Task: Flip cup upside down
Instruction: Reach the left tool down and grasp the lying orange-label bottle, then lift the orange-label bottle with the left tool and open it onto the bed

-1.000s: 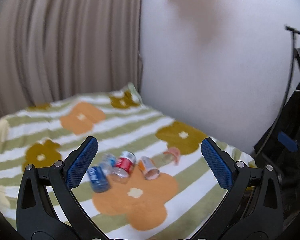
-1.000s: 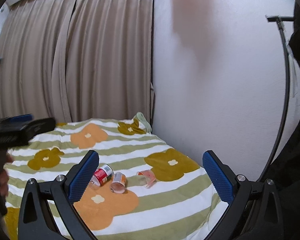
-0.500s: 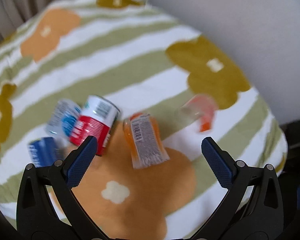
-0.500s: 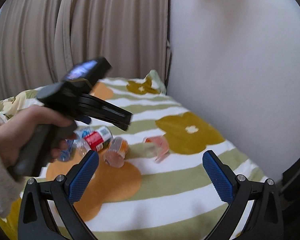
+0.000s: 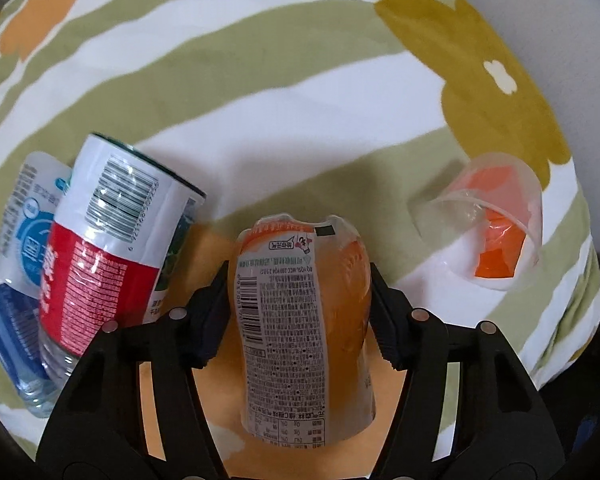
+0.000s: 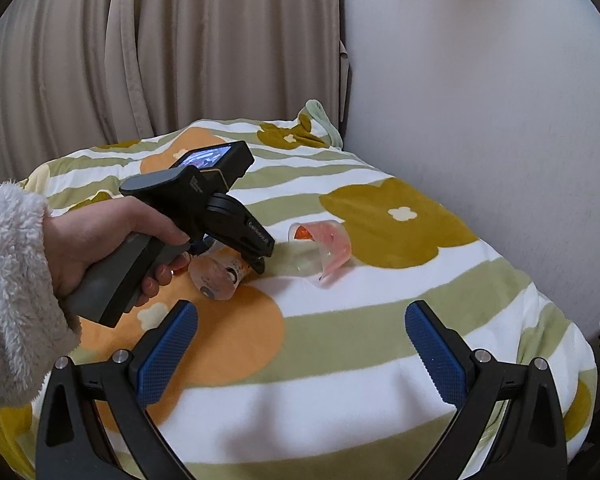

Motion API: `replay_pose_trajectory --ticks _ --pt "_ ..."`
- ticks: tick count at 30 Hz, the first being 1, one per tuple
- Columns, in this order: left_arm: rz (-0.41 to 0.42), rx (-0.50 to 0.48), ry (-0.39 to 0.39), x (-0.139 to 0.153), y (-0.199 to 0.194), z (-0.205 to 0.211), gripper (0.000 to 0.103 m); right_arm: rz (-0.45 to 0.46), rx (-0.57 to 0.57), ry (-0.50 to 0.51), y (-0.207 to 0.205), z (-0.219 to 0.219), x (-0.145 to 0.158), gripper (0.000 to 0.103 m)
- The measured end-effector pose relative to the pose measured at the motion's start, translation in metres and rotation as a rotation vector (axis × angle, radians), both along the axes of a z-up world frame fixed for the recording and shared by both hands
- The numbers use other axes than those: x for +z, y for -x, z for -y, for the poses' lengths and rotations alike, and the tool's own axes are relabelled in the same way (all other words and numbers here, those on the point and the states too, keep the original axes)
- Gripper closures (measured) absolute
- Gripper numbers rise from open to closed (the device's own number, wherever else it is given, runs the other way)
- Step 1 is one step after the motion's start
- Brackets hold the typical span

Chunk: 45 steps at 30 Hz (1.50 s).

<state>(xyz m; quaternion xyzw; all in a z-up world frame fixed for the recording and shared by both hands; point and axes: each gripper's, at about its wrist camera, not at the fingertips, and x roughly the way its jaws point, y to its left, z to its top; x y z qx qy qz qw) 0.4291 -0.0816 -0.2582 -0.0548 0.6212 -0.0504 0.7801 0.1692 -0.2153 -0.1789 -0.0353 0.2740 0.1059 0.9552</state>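
Note:
An orange drink cup (image 5: 304, 320) with a printed label lies on its side on the flowered blanket (image 5: 260, 92). My left gripper (image 5: 298, 308) is shut on it, one finger on each side. The right wrist view shows the same cup (image 6: 218, 276) under the left gripper (image 6: 256, 258), held by a hand. My right gripper (image 6: 300, 352) is open and empty, low over the blanket's near part (image 6: 340, 360). A clear cup with an orange insert (image 5: 488, 232) lies on its side to the right; it also shows in the right wrist view (image 6: 328, 248).
A red and white bottle (image 5: 112, 256) and a blue and white bottle (image 5: 24, 220) lie left of the held cup. Beige curtains (image 6: 160, 52) and a white wall (image 6: 480, 80) stand behind the bed. The bed edge drops off at the right (image 6: 572, 344).
My left gripper has come down to the orange cup and closed on it; a second ago it was open and far back. My right gripper has stayed open, moving slightly closer.

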Motion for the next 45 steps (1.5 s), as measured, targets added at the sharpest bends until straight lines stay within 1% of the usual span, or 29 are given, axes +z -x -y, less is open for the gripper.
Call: replay_pose_trajectory --ticks 4,7,12,14,16,18,20,23,26,28,31,35,36,37,38,39,40,43,45 --pt "0.007 -0.013 0.030 0.010 0.009 -0.004 0.045 0.002 -0.006 -0.003 0.005 0.000 0.002 0.000" --pt "0.027 -0.041 0.050 0.029 0.023 -0.008 0.045 0.015 -0.014 -0.011 0.012 0.001 0.010 0.000" --pt "0.072 -0.113 0.076 0.076 0.069 -0.018 0.045 0.052 -0.017 -0.008 0.032 -0.003 0.029 0.000" --pt "0.091 -0.129 0.077 0.089 0.091 -0.024 0.045 0.060 -0.015 -0.014 0.041 -0.004 0.034 0.000" --pt "0.105 -0.131 0.086 0.091 0.112 -0.029 0.045 0.060 -0.018 -0.021 0.049 -0.006 0.037 0.000" --pt "0.104 -0.112 0.119 0.087 0.132 -0.032 0.045 0.050 -0.019 -0.035 0.057 -0.008 0.037 0.000" --pt "0.093 -0.091 0.150 0.074 0.149 -0.037 0.045 0.038 -0.012 -0.054 0.065 -0.012 0.037 0.000" --pt "0.087 -0.054 0.148 0.052 0.167 -0.040 0.045 0.021 -0.007 -0.063 0.076 -0.017 0.036 0.000" --pt "0.089 -0.019 0.167 0.031 0.170 -0.041 0.045 0.005 -0.001 -0.079 0.086 -0.019 0.036 0.000" --pt "0.096 -0.016 0.155 0.023 0.170 -0.039 0.045 0.003 -0.003 -0.067 0.094 -0.020 0.037 0.000" --pt "0.107 -0.021 0.112 0.015 0.169 -0.035 0.045 0.011 -0.011 -0.040 0.103 -0.019 0.041 0.000" --pt "0.083 0.004 0.151 0.006 0.166 -0.040 0.044 0.014 -0.022 -0.028 0.112 -0.016 0.044 0.000" --pt "0.073 0.009 0.138 0.004 0.165 -0.040 0.037 0.014 -0.023 -0.028 0.113 -0.016 0.045 0.000" --pt "0.076 0.012 0.125 0.004 0.167 -0.042 0.023 0.014 -0.023 -0.030 0.115 -0.016 0.046 0.000" --pt "0.090 0.015 0.117 0.005 0.168 -0.042 0.015 0.013 -0.022 -0.032 0.116 -0.016 0.046 0.000" --pt "0.109 0.020 0.107 0.008 0.170 -0.044 0.002 0.013 -0.021 -0.034 0.116 -0.016 0.047 0.000" --pt "0.123 0.024 0.100 0.011 0.172 -0.045 0.000 0.014 -0.019 -0.034 0.117 -0.017 0.048 0.000" --pt "0.147 0.021 0.084 0.023 0.178 -0.050 0.000 0.014 -0.003 -0.034 0.116 -0.019 0.053 0.000" --pt "0.181 0.015 0.076 0.038 0.187 -0.056 0.000 0.010 0.017 -0.042 0.114 -0.019 0.061 0.000"
